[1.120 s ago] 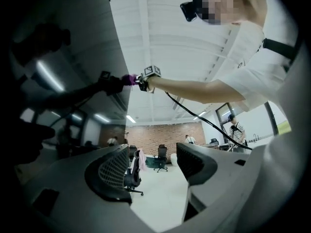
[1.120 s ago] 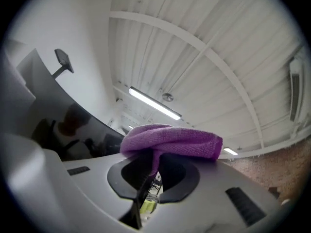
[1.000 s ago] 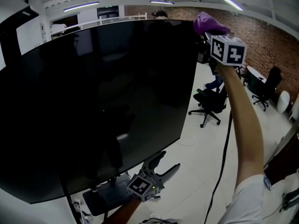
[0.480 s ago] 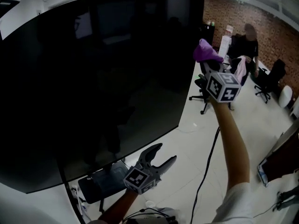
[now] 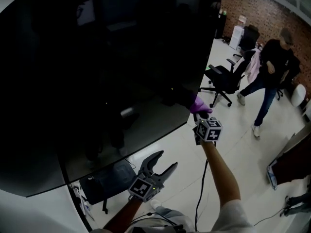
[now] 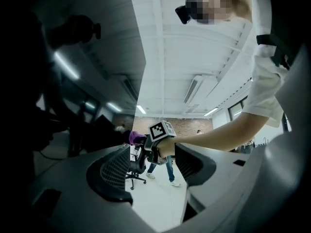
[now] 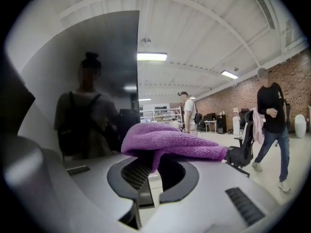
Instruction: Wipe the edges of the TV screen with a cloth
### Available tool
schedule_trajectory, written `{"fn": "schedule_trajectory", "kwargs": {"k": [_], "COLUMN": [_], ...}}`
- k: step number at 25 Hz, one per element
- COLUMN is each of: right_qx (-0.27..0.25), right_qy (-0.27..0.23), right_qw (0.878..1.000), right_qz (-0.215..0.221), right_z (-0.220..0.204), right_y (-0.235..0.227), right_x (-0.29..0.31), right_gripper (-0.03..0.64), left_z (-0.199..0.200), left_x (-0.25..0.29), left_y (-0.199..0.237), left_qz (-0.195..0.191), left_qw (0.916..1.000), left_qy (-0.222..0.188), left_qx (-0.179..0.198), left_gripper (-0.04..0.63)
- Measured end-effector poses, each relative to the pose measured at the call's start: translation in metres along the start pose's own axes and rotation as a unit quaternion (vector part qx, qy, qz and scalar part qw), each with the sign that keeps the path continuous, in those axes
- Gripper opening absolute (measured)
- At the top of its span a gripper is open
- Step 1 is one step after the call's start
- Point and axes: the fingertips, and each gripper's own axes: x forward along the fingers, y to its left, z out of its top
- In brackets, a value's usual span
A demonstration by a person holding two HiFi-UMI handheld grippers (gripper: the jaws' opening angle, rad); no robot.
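A big dark TV screen fills most of the head view; its right edge runs down to the lower right corner. My right gripper is shut on a purple cloth that rests against that lower right corner. In the right gripper view the purple cloth bulges from the shut jaws, with the screen just left of it. My left gripper hangs open and empty below the screen's bottom edge. The left gripper view shows the right gripper with the cloth between its spread jaws.
A black office chair stands on the white floor right of the screen. A person in dark clothes walks at the far right. The TV stand base and cables lie under the screen. A brick wall closes the room's far side.
My right gripper has slid with the cloth down the screen's right edge, from the top corner to the lower corner. The view tilted down. The left gripper stayed low and open.
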Motion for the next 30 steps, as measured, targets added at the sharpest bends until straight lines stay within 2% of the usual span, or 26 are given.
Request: {"fn": "schedule_trajectory", "kwargs": {"k": [4, 7, 11, 13, 17, 19, 23, 27, 30], "right_qx": [-0.003, 0.018, 0.029, 0.034, 0.037, 0.044, 0.049, 0.073, 0.052], "right_qy": [0.077, 0.118, 0.177, 0.193, 0.191, 0.192, 0.19, 0.204, 0.215], "right_qw": [0.997, 0.992, 0.982, 0.979, 0.981, 0.98, 0.979, 0.972, 0.964], "right_qz": [-0.012, -0.031, -0.062, -0.05, -0.011, 0.004, 0.047, 0.097, 0.146], "right_z": [-0.096, -0.14, -0.179, -0.186, -0.181, -0.185, -0.203, -0.211, -0.221], "right_y": [0.02, 0.016, -0.006, -0.002, 0.024, 0.052, 0.136, 0.221, 0.293], "right_x": [0.008, 0.014, 0.015, 0.013, 0.008, 0.001, -0.006, -0.003, -0.01], "right_gripper": [0.049, 0.049, 0.049, 0.049, 0.048, 0.048, 0.048, 0.046, 0.046], "left_z": [-0.028, -0.036, -0.036, -0.032, -0.018, -0.011, -0.004, 0.009, 0.015], "left_x": [-0.045, -0.057, -0.055, -0.055, -0.061, -0.079, -0.14, -0.204, -0.262], "left_y": [0.017, 0.031, 0.04, 0.038, 0.03, 0.028, 0.04, 0.06, 0.071], "left_qz": [0.026, 0.038, 0.065, 0.08, 0.107, 0.121, 0.156, 0.216, 0.266], "left_qw": [0.9995, 0.9989, 0.9971, 0.9959, 0.9932, 0.9916, 0.9869, 0.9757, 0.9634], "left_qy": [0.006, 0.019, 0.033, 0.038, 0.044, 0.044, 0.04, 0.038, 0.033], "left_qx": [-0.016, -0.022, -0.023, -0.02, -0.015, -0.01, -0.006, 0.003, 0.001], "left_gripper": [0.264, 0.265, 0.265, 0.264, 0.265, 0.265, 0.265, 0.264, 0.264]}}
